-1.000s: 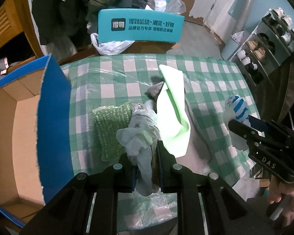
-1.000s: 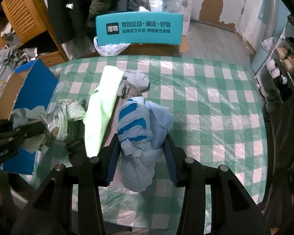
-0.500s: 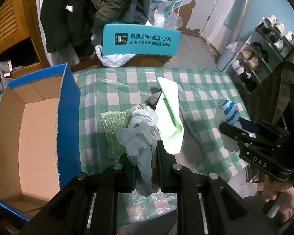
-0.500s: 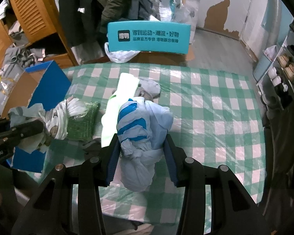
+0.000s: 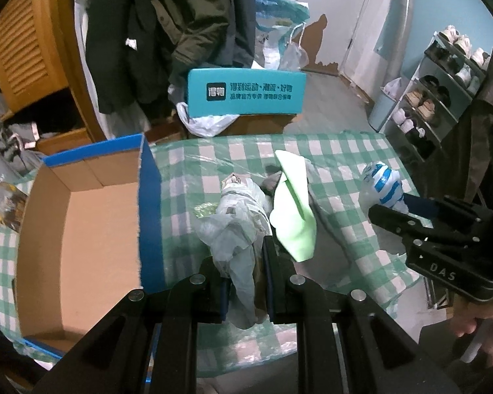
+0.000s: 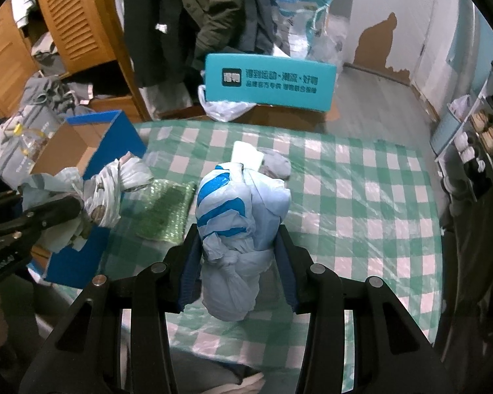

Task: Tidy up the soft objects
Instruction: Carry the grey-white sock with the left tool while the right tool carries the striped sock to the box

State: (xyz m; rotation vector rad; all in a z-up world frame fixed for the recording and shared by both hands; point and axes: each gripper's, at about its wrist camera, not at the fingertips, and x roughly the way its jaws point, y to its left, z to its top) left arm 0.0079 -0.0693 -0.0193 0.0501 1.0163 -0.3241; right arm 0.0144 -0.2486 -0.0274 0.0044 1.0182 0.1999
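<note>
Well, from the left wrist view we see our left gripper (image 5: pixel 245 262) with its jaws drawn narrow on a pale grey knotted bundle (image 5: pixel 236 220) of thin plastic or cloth; which of the two we cannot tell; its tail hangs down between the fingers and hides the pads' inner faces. To the left the cardboard box (image 5: pixel 82 229) with blue outer walls stands open on the green checked tablecloth (image 5: pixel 345 154), its near corner cut off by the gripper body; a light green folded cloth (image 5: pixel 294 207) lies just right of the bundle, and it covers most of a grey item behind it that we cannot identify. At the right edge our right gripper (image 5: pixel 387 210) shows from the side, carrying a blue striped bundle (image 5: pixel 383 180); a hand (image 5: pixel 476 331) grips its handle, half out of the picture.

From the right wrist view the jaws of our right gripper (image 6: pixel 240 256) stand partly apart, pressed on either side of the blue striped bundle (image 6: pixel 240 210), which is knotted at its near end and blocks the tablecloth (image 6: pixel 361 197) behind it; only the tip of the light green folded cloth (image 6: pixel 246 154) peeks above it. A green bubble-wrap pouch (image 6: pixel 164 211) lies flat on the cloth to the left; beyond it our left gripper (image 6: pixel 49 211) holds the pale grey knotted bundle (image 6: pixel 105 193) in front of the cardboard box (image 6: pixel 115 131), whose inside is mostly hidden here. A teal shoebox (image 6: pixel 269 82) stands past the table's far edge.
</note>
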